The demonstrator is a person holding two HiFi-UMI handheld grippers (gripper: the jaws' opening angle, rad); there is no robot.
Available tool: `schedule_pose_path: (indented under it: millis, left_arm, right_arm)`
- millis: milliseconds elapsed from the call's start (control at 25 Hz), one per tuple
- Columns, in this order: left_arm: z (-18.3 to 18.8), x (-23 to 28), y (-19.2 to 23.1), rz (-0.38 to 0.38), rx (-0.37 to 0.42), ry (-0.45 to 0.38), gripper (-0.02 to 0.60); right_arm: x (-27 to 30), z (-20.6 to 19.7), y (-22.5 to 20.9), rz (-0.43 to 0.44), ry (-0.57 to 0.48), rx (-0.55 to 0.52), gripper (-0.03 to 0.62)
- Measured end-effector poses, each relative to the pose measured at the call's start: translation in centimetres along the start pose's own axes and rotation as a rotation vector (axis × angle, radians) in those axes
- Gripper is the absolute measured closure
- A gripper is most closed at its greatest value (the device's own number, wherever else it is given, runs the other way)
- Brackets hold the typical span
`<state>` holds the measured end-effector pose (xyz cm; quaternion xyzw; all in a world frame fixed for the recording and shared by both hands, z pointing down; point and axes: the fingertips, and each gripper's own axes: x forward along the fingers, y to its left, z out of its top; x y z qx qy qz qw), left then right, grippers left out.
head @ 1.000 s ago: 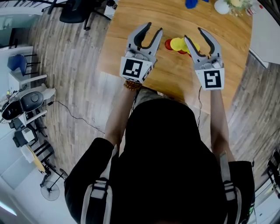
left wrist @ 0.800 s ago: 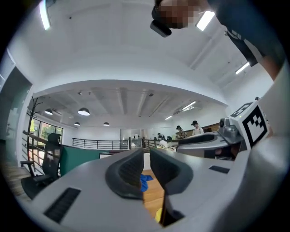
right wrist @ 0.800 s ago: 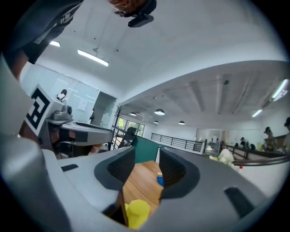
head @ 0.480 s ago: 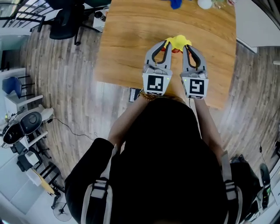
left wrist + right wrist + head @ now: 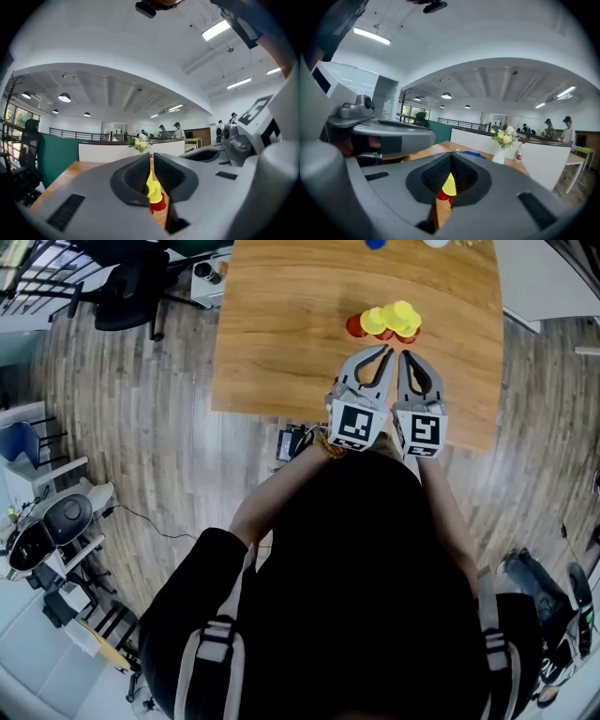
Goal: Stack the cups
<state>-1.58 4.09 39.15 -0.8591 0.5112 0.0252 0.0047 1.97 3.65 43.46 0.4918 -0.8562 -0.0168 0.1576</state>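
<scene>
Yellow cups [image 5: 391, 318] and red cups [image 5: 356, 326] stand in a small cluster in the middle of the wooden table [image 5: 281, 334]. My left gripper [image 5: 385, 352] and right gripper [image 5: 403, 354] lie side by side just short of the cups, near the table's front edge. Both are shut with nothing between the pads. In the left gripper view the left gripper [image 5: 151, 157] frames a yellow cup [image 5: 153, 190] over a red cup [image 5: 159, 204] beyond its tips. Past the tips of the right gripper [image 5: 451, 155] in its own view stand a yellow cup [image 5: 449, 185] and a red cup [image 5: 442, 195].
A blue thing [image 5: 375, 243] and a white vase [image 5: 437, 243] sit at the table's far edge; the vase of flowers [image 5: 502, 148] and a bottle [image 5: 518, 152] show in the right gripper view. An office chair [image 5: 131, 277] stands on the floor at left. People stand behind a distant counter.
Both grippers went from open to shut and came together side by side. Since half a second ago they have drawn back from the cups toward the table's near edge.
</scene>
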Motion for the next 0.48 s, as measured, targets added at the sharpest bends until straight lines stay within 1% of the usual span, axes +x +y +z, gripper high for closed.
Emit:
schedule_pose_path:
  millis: [200, 320, 480]
  left_arm:
    - [-0.7, -1.1, 0.4, -0.025, -0.059, 0.016, 0.539]
    - [-1.8, -1.0, 0.2, -0.041, -0.094, 0.049, 0.538]
    - [-3.7, 0.2, -0.7, -0.089, -0.138, 0.115, 0.538]
  right_arm:
    - [-1.0, -0.4, 1.1, -0.036, 0.027, 0.015, 0.589]
    - [-1.3, -1.2, 0.9, -0.047, 0.043, 0.031, 0.589]
    - [-1.3, -2.4, 0.0, -0.054, 0.055, 0.046, 0.589]
